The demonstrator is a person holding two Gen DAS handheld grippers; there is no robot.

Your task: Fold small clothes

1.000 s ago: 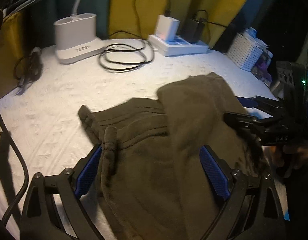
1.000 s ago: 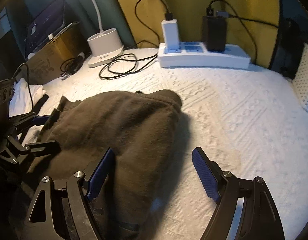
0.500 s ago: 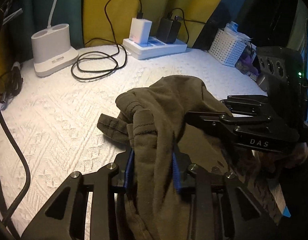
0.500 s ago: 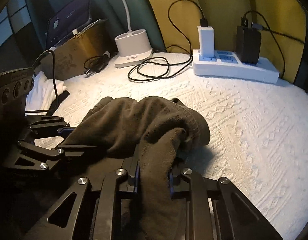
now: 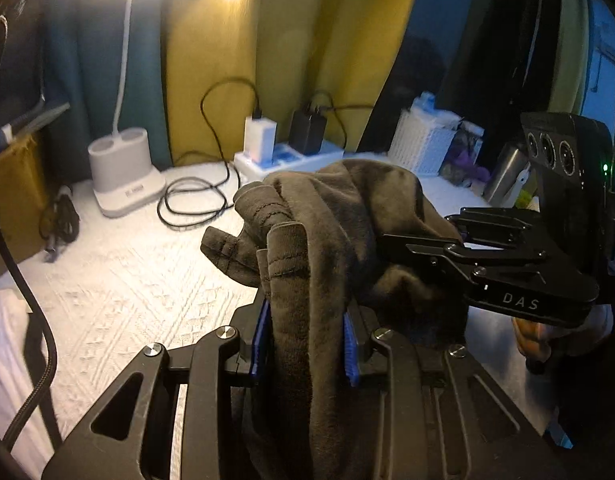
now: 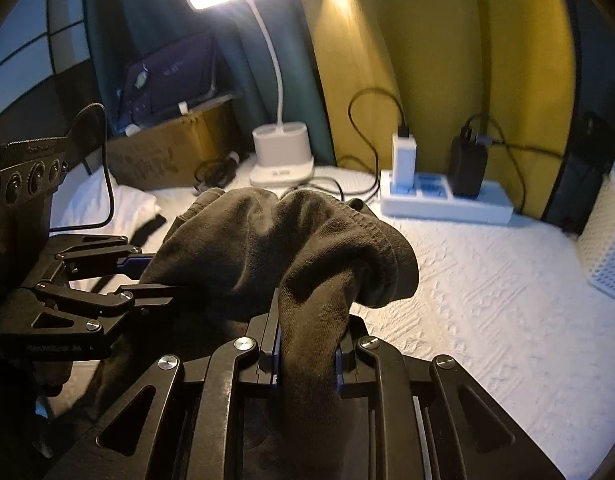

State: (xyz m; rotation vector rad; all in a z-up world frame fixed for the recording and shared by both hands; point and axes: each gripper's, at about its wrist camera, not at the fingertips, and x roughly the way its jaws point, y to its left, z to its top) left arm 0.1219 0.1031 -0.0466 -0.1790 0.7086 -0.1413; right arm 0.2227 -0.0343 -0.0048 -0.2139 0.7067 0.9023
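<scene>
Between the blue pads of the left tool, a bunched fold of the olive-brown garment is clamped; the jaws stand nearly together, parted only by the thickness of cloth. The right tool likewise grips a gathered fold of the same garment, its fingers pressed tight against the fabric. Both tools hold the garment raised above the white textured worktop, with the cloth draped in a rumpled mound between them and a stitched hem hanging toward the left in the left wrist view. Each tool appears in the other's view: the right tool enters from the right edge, the left tool from the left edge, both with fingertips buried in the fabric.

Behind the garment, a coiled black cable lies on the worktop beside the white base of a desk lamp, whose head is lit. A white power strip carries a white charger and a black adapter. A white perforated basket stands at the far right, before yellow and teal curtains.
</scene>
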